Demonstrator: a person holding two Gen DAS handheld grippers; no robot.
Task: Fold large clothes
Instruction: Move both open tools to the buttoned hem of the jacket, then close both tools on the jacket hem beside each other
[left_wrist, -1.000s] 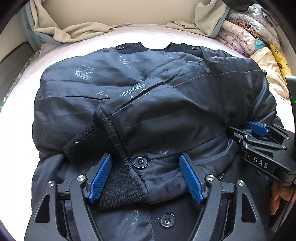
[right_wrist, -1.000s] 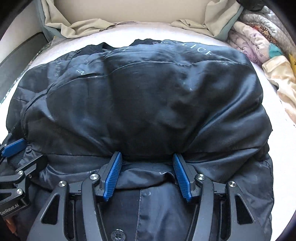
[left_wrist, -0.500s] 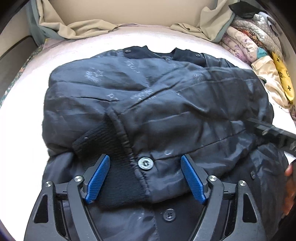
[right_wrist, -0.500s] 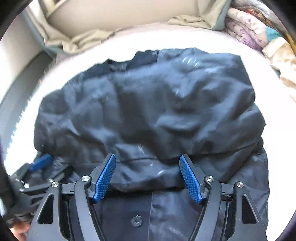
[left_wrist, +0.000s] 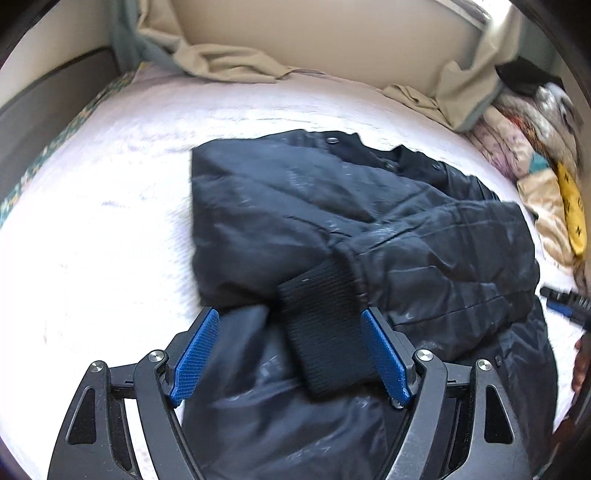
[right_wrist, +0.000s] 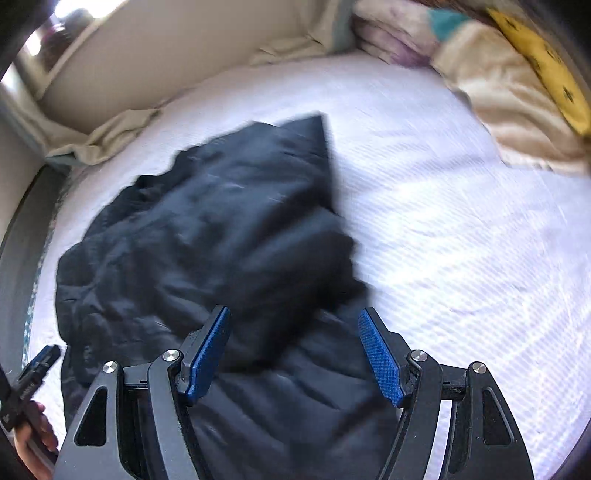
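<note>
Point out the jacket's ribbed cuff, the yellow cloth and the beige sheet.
ribbed cuff (left_wrist: 325, 328), left wrist view, middle of the knit.
yellow cloth (left_wrist: 570, 210), left wrist view, its centre.
beige sheet (left_wrist: 229, 64), left wrist view, crumpled fold.

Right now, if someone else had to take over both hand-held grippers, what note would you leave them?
Left hand-held gripper: open, holding nothing, the jacket's black ribbed cuff lying between its fingers.
Right hand-held gripper: open, empty, over the jacket's near right edge.
Dark jacket: on the white bed, collar toward the far side, sleeves folded in across the body.
Done: sleeves in, sides narrowed.
Left: probably the bottom-to-collar fold, then flattening. The right view is blurred, so check the lay on that side before gripping.
Pile of other clothes sits at the far right.
</note>
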